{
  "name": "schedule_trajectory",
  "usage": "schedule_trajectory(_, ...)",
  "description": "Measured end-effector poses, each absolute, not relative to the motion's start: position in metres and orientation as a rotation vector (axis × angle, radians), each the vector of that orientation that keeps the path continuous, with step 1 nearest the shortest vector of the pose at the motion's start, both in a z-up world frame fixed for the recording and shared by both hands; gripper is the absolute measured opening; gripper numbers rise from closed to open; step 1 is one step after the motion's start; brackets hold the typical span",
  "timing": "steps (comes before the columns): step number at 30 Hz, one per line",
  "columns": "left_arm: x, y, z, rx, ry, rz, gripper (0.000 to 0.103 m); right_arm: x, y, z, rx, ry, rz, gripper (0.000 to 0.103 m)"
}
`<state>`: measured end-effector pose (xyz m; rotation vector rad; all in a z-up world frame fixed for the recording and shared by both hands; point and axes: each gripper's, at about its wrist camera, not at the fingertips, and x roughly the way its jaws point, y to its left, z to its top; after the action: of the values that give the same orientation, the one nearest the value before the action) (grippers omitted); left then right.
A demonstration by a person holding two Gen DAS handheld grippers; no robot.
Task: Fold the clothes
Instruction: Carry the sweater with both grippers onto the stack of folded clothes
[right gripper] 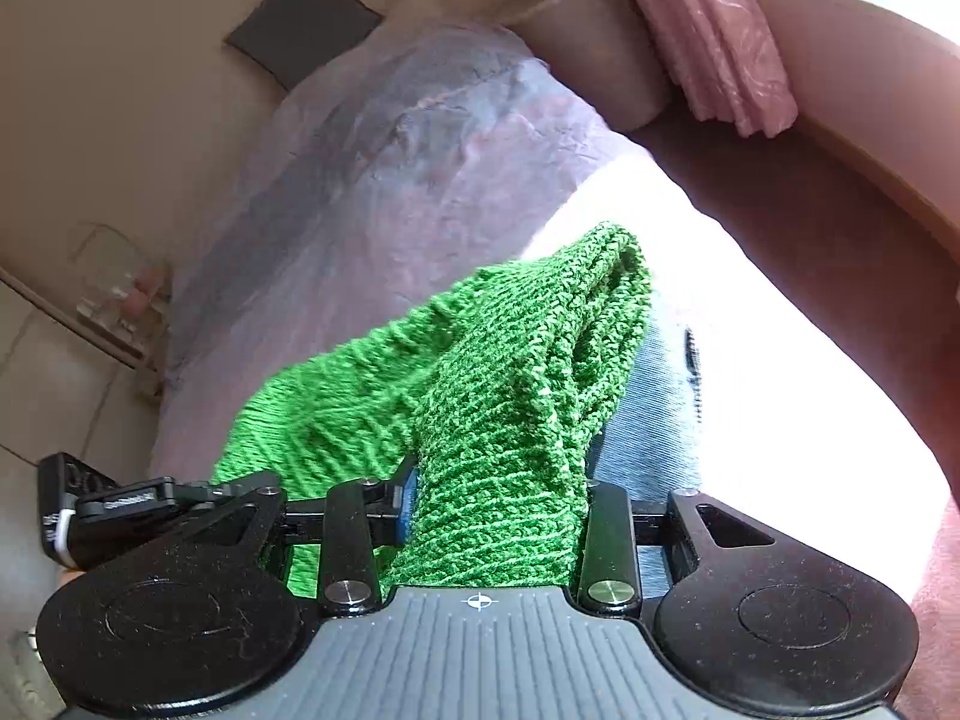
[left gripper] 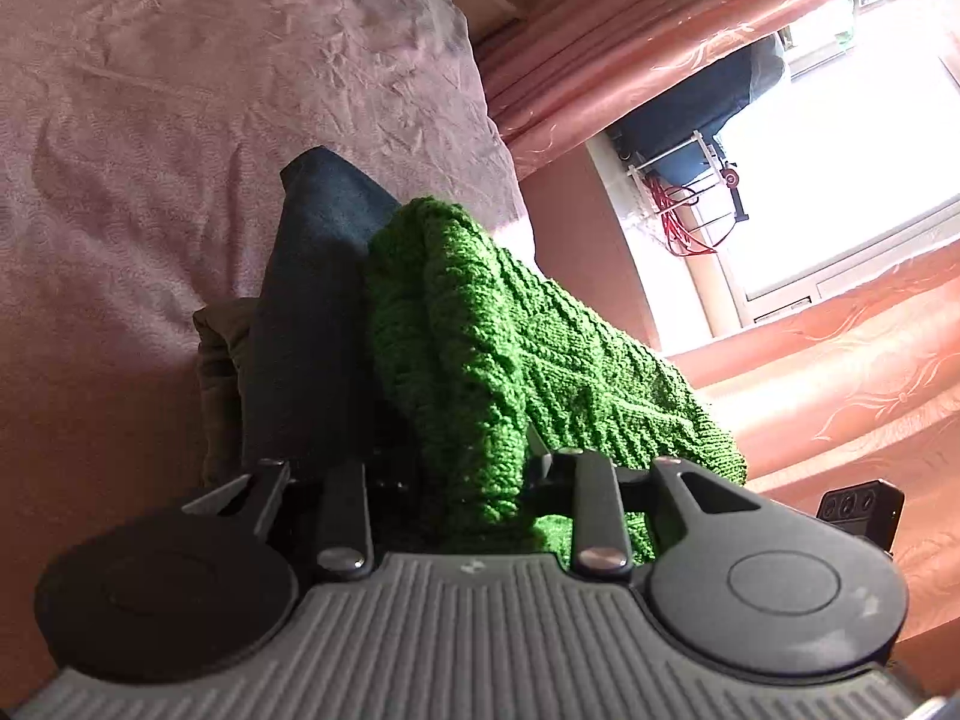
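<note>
A green knitted sweater [left gripper: 480, 336] fills the middle of the left wrist view. It drapes over my left gripper [left gripper: 474, 480], which is shut on its bunched edge. The fingertips are hidden under the knit. In the right wrist view the same green sweater [right gripper: 516, 396] runs up from my right gripper [right gripper: 498, 504], which is shut on a thick fold of it. A dark blue denim garment [left gripper: 312, 312] lies beneath the sweater on the bed. It shows pale blue in the right wrist view [right gripper: 654, 414].
A pale pink wrinkled bedspread [left gripper: 180, 138] covers the bed. Pink curtains [left gripper: 660, 42] and a bright window [left gripper: 840, 180] stand to the right. An olive cloth [left gripper: 219, 372] lies by the denim. A bedside shelf [right gripper: 114, 312] stands at the left.
</note>
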<state>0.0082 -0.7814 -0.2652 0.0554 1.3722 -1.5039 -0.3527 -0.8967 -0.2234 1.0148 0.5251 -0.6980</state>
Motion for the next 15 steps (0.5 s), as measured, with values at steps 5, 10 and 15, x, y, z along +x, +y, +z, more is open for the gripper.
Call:
schedule_trajectory(5, 0.016, -0.766, -0.245, 0.065, 1.286, -1.441, 0.034, -0.362, -0.886, -0.208, 0.891, 0.523, -0.862, 0.063)
schedule_trajectory(10, 0.000, -0.780, -0.191, 0.157, 1.044, -1.465, 0.008, -0.358, -0.878, -0.168, 0.667, 0.483, -0.994, 0.061)
schedule_trajectory(15, -0.036, -0.822, -0.193, 0.338, 0.898, -1.456, 0.003, -0.311, -0.883, -0.169, 0.489, 0.565, -1.006, 0.036)
